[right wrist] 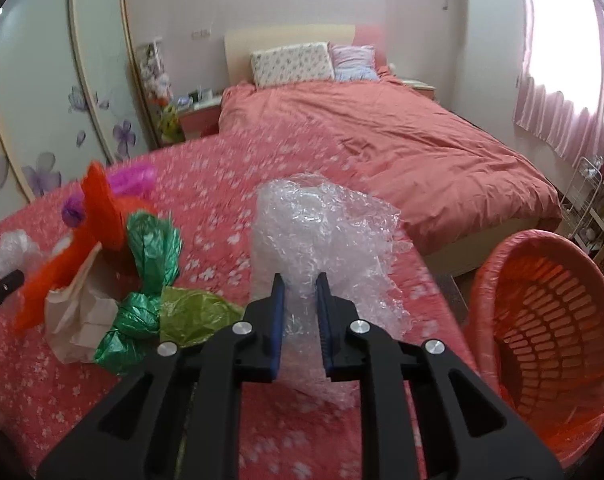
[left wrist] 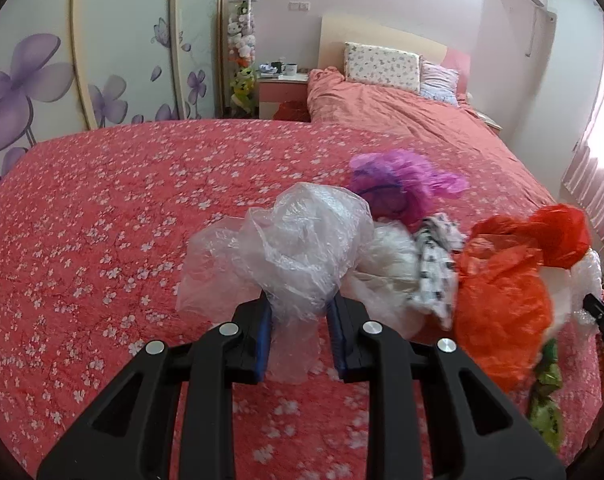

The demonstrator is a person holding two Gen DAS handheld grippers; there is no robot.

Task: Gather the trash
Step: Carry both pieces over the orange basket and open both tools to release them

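1. Where the blue pads of the left gripper [left wrist: 298, 320] meet, they pinch the neck of a clear plastic bag [left wrist: 294, 240], whose crumpled bulk billows above the fingertips over the red floral cover [left wrist: 102, 220].
2. The right gripper [right wrist: 300, 304] has its jaws drawn narrow on a wad of bubble wrap [right wrist: 326, 232], which stands up between the blue pads and spills to their right.
3. Just right of the clear plastic bag, in the left wrist view, a heap of rubbish lies on the cover: a purple bag [left wrist: 402, 180] at the back, a black-and-white patterned scrap [left wrist: 438, 264] in the middle, an orange-red bag [left wrist: 510, 292] nearest the right edge.
4. In the right wrist view the same heap lies left of the gripper, with a green bag [right wrist: 142, 292] and a beige paper bag [right wrist: 82, 320] touching the orange-red one.
5. An orange basket [right wrist: 550, 312], lined with red plastic, stands tilted beside the cover's right edge, near the bubble wrap.
6. Beyond, a bed [right wrist: 402, 148] with pillows meets the far wall.
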